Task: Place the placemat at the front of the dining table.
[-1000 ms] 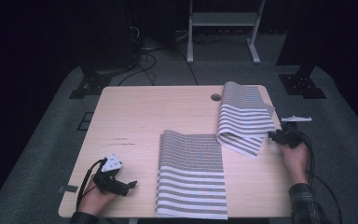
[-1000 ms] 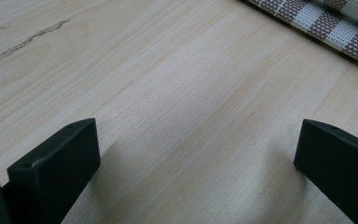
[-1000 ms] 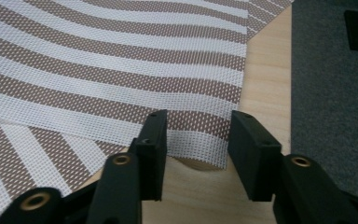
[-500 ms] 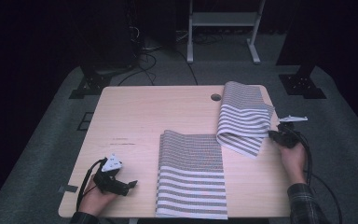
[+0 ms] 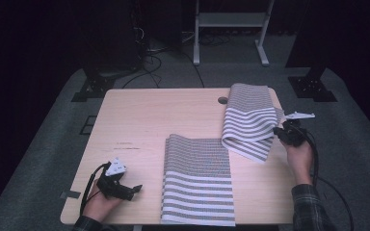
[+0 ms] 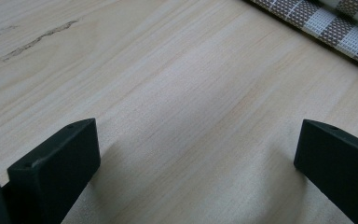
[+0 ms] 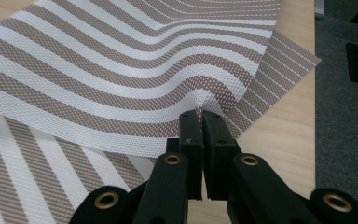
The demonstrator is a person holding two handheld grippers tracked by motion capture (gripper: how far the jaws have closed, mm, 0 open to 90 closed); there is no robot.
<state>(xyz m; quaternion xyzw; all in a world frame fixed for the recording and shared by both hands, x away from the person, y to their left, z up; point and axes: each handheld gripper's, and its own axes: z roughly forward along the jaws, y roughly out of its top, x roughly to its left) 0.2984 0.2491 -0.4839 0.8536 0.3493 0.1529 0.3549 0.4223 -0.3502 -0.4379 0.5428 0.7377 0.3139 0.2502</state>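
Note:
Two brown-and-white striped woven mats lie on the pale wooden table [image 5: 144, 115]. One mat [image 5: 197, 178] lies flat at the front centre. The other mat [image 5: 248, 115] is doubled over at the right rear, and its upper layer [image 7: 121, 70] bulges upward. My right gripper [image 5: 278, 133] [image 7: 199, 115] is shut on the right edge of that upper layer and holds it a little above the lower layer [image 7: 279, 74]. Near the front left corner, my left gripper [image 5: 136, 188] [image 6: 196, 140] rests low over bare wood, open with nothing between its jaws. The flat mat's edge [image 6: 326, 23] lies beyond it.
A round cable hole [image 5: 222, 100] sits in the table just left of the doubled mat. The right table edge [image 7: 307, 140] runs close beside my right gripper, with grey carpet [image 7: 345, 116] below. Stand legs [image 5: 231, 33] and cables lie on the floor behind the table.
My right gripper's jaws have closed on the doubled mat's upper edge and risen slightly, lifting that edge. The left gripper has stayed put.

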